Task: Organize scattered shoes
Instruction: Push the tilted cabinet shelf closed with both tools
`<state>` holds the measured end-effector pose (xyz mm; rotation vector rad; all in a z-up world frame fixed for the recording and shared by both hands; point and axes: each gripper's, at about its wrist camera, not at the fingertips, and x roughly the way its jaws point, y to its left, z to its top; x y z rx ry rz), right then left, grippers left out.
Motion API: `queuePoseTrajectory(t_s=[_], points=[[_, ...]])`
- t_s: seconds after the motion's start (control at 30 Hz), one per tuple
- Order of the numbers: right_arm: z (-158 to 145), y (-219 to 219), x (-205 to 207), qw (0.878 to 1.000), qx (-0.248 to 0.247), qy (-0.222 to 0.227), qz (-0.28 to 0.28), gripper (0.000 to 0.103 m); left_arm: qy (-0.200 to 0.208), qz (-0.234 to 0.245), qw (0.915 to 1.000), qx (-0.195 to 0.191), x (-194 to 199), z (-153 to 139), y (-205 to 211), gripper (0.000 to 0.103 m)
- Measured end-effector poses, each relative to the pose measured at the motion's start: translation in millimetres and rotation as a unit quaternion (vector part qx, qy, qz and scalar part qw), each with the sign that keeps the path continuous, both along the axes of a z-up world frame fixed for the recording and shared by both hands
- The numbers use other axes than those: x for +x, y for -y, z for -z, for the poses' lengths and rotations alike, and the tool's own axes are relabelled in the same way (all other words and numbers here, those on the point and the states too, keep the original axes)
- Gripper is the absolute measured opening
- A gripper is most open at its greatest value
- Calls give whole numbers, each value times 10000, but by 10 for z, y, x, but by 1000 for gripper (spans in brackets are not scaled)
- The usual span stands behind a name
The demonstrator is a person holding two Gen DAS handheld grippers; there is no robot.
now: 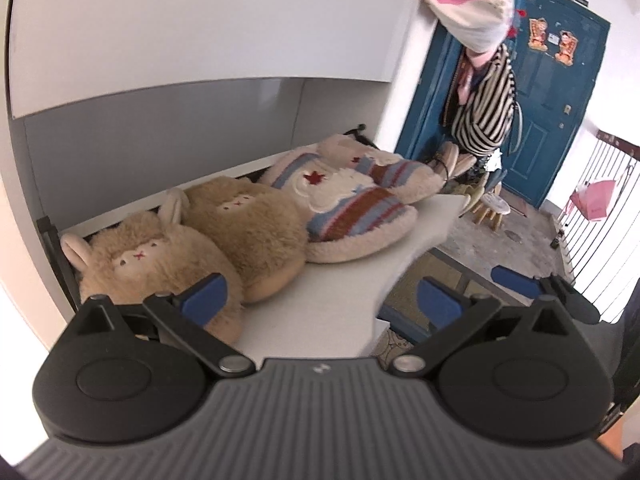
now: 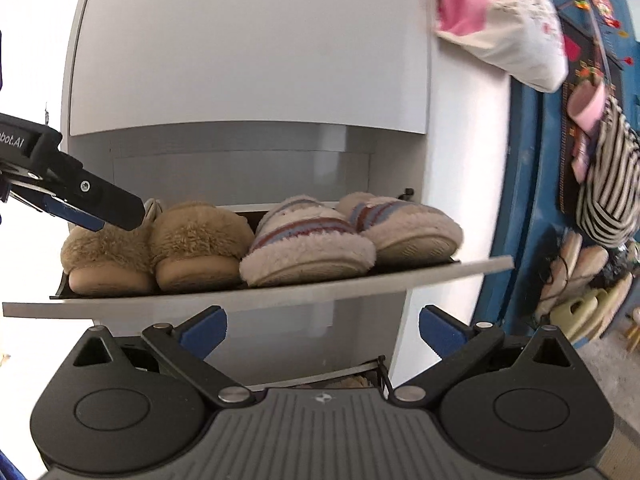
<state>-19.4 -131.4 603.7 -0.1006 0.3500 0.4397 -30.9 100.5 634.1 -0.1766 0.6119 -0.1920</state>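
**Plush slippers lined on the fold-down shelf**

Tan bunny slippers [image 2: 152,252] sit leftmost on the white shelf [image 2: 360,280], touching the striped slippers [image 2: 344,236]. The left tool [image 1: 320,300] hovers above them, fingers apart, empty; the right tool [image 2: 322,330] likewise. A blue door [image 1: 560,120] stands rightmost.

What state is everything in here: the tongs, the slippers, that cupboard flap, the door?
Left tongs: open, holding nothing.
Right tongs: open, holding nothing.
Cupboard flap: folded down, open.
Tan bunny slippers: side by side on the flap.
Striped slippers: side by side on the flap.
Blue door: shut.
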Motion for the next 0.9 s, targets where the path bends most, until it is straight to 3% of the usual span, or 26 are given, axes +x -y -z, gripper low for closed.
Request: queuePoseTrajectory(t_s=[0.37, 0.5, 0.73, 0.9], points=[[251, 152, -454, 9991, 200, -187, 311, 103, 575, -164, 9956, 724, -562, 121, 373, 103], [320, 165, -619, 9988, 223, -225, 386, 103, 700, -370, 9944, 695, -789, 150, 327, 103], [557, 224, -893, 9924, 911, -547, 625, 103, 876, -433, 9923, 757, -1187, 368, 297, 103], [646, 143, -990, 9876, 1131, -733, 803, 103, 783, -339, 9941, 672, -1360, 501, 253, 103]])
